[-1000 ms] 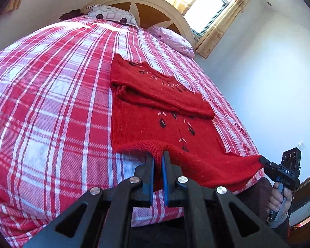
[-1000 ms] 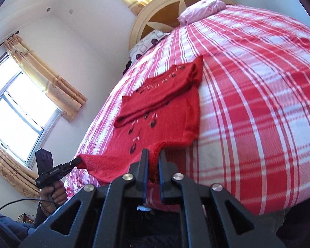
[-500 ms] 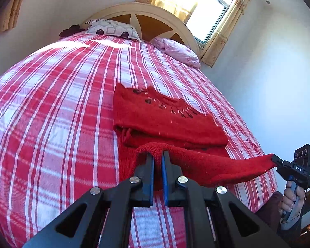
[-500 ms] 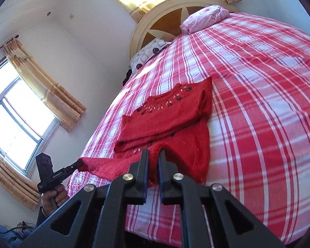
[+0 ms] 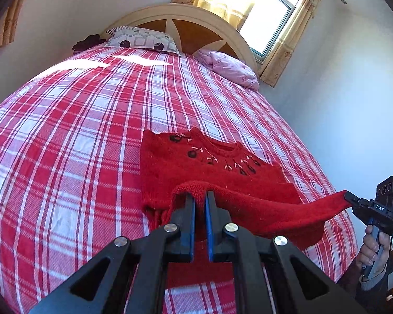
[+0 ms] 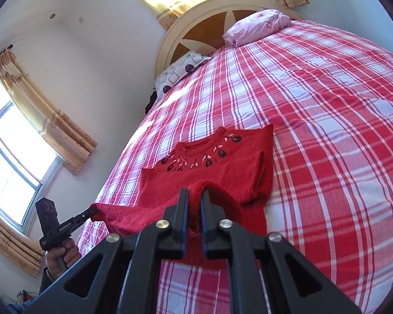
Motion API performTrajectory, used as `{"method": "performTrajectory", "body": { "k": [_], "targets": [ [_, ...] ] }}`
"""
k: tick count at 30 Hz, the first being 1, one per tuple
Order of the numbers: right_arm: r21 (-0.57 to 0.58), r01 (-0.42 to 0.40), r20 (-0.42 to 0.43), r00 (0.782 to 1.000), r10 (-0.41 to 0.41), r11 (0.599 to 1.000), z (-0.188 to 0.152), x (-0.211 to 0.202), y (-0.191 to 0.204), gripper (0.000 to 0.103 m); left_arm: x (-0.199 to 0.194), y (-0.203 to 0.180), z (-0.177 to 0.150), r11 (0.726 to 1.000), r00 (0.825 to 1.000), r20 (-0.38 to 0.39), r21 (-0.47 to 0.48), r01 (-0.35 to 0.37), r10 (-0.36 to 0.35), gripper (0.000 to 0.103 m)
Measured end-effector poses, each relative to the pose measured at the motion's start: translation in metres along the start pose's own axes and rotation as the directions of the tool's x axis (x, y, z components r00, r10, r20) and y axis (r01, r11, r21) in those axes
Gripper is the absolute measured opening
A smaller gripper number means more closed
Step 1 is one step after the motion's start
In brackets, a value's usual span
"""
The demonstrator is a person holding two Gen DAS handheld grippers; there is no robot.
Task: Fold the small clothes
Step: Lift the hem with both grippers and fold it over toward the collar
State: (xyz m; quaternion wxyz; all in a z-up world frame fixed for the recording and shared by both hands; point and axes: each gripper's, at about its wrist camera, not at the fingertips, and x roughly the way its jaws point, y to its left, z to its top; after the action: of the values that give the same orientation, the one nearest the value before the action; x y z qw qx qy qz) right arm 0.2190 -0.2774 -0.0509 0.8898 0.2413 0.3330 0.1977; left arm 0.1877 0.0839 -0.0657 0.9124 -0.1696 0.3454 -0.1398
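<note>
We clamp our left gripper (image 5: 200,198) on one bottom corner of the red knit sweater (image 5: 209,167), our right gripper (image 6: 194,196) on the other, the hem sagging between. Beyond both, its collar lies on the plaid bed (image 5: 78,144). It looks soft, light, stretchy; corners suit gripping.

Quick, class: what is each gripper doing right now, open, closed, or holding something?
Left gripper: closed on the hem of the red sweater.
Right gripper: closed on the same hem, at its other corner.
</note>
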Motion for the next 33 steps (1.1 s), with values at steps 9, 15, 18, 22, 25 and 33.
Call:
{"method": "performTrajectory", "body": {
  "k": [9, 15, 18, 22, 25, 33],
  "targets": [
    [-0.006, 0.033, -0.010, 0.999, -0.033, 0.999, 0.040, 0.034, 0.001, 0.011, 0.029, 0.007, 0.034, 1.000, 1.000, -0.009, -0.015, -0.007, 0.007, 0.006],
    [0.010, 0.064, -0.030, 0.998, -0.063, 0.998, 0.060, 0.063, -0.009, 0.010, 0.058, 0.017, 0.056, 0.999, 0.999, -0.027, -0.028, -0.029, 0.028, 0.006],
    [0.023, 0.080, -0.043, 0.996, -0.079, 0.996, 0.071, 0.079, -0.017, 0.010, 0.074, 0.020, 0.065, 0.999, 0.999, -0.039, -0.030, -0.036, 0.035, 0.006],
    [0.028, 0.104, -0.074, 0.992, -0.101, 0.994, 0.084, 0.106, -0.027, 0.010, 0.098, 0.029, 0.068, 0.998, 0.996, -0.071, -0.038, -0.054, 0.051, 0.006],
    [0.035, 0.116, -0.095, 0.989, -0.112, 0.993, 0.091, 0.125, -0.034, 0.010, 0.113, 0.036, 0.072, 0.997, 0.994, -0.091, -0.052, -0.061, 0.056, 0.006],
    [0.069, 0.133, -0.127, 0.984, -0.124, 0.989, 0.098, 0.157, -0.055, 0.010, 0.139, 0.043, 0.084, 0.996, 0.992, -0.118, -0.065, -0.056, 0.048, 0.006]
  ]
}}
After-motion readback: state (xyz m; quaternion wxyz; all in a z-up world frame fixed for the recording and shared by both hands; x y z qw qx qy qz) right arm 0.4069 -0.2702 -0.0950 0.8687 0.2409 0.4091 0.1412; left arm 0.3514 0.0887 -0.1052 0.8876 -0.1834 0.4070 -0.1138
